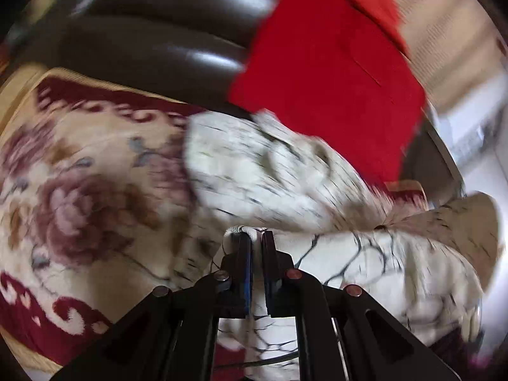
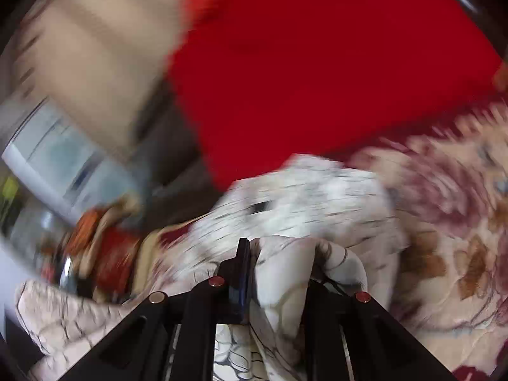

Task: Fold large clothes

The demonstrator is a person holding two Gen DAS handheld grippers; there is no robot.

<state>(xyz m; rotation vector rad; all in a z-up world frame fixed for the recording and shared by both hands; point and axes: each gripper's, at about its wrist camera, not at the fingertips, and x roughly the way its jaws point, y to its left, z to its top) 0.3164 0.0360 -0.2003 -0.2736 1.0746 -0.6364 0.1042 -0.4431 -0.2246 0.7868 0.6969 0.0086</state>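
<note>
Ahead of you the red cushion [image 1: 324, 73] and dark sofa back [image 1: 165, 31] block the way; the flowered blanket [image 1: 79, 190] (left side) lies flat and passable.

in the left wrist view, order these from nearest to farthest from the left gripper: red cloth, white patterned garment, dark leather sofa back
1. white patterned garment: pinched in the left gripper, spreading ahead and to the right.
2. red cloth: beyond the garment, upper right.
3. dark leather sofa back: behind, upper left; its lower edge looks about level with the red cloth's, so this ranking is loose.
</note>
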